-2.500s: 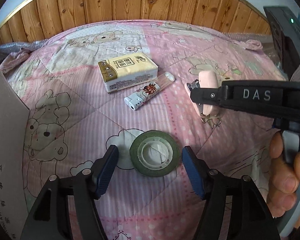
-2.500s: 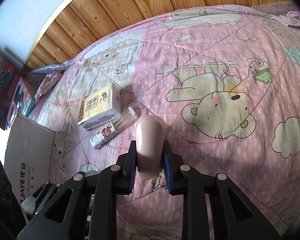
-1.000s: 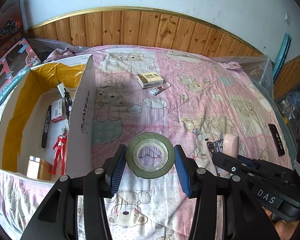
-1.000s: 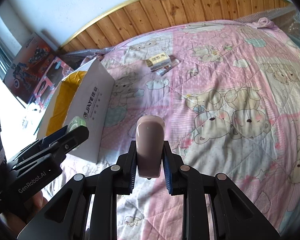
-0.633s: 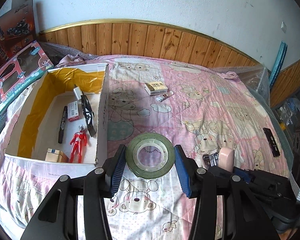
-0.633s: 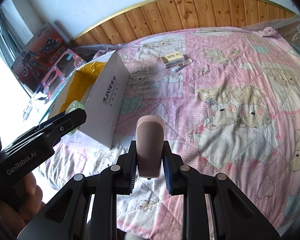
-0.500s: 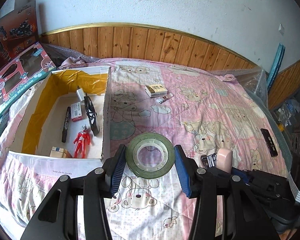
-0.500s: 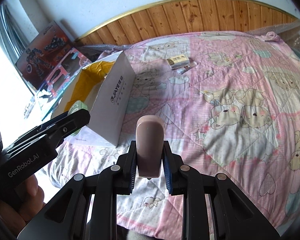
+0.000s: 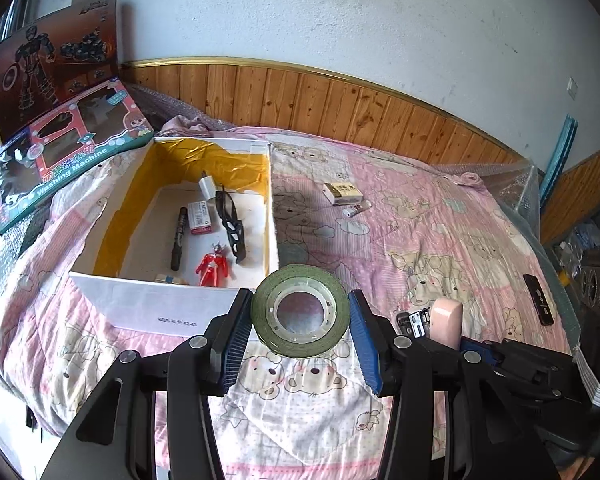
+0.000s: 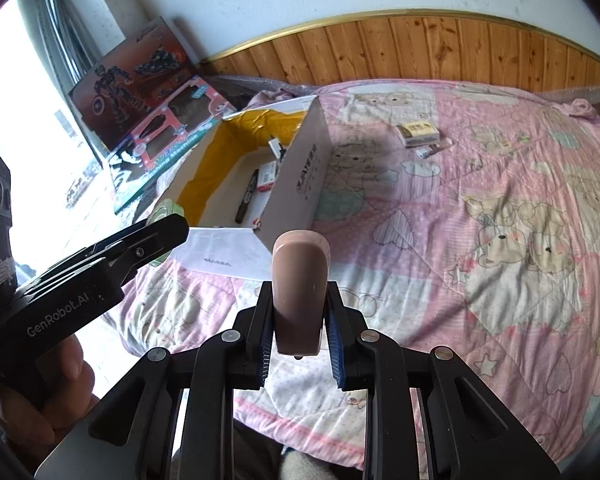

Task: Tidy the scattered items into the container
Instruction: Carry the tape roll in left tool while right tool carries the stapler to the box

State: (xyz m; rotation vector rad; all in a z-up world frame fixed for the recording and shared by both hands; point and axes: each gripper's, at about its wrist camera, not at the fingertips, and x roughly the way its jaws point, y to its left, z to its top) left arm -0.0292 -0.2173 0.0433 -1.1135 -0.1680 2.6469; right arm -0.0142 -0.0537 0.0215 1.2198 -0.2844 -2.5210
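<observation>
My left gripper is shut on a green tape roll, held in the air just right of the near corner of the white cardboard box. My right gripper is shut on a pink stapler; the stapler also shows at the right of the left wrist view. The box has a yellow lining and holds a black marker, a red figure, a small red-and-white box and a black frame. A tissue pack and a small lighter lie on the pink quilt.
Toy boxes lean against the wall left of the cardboard box. A black remote lies at the bed's right edge. Wood panelling runs behind the bed. A hand holds the left gripper's handle at the left of the right wrist view.
Both grippers have lifted and drawn back from the quilt with the tape roll and stapler. The cardboard box has come into view, and the left gripper now hangs by its near corner.
</observation>
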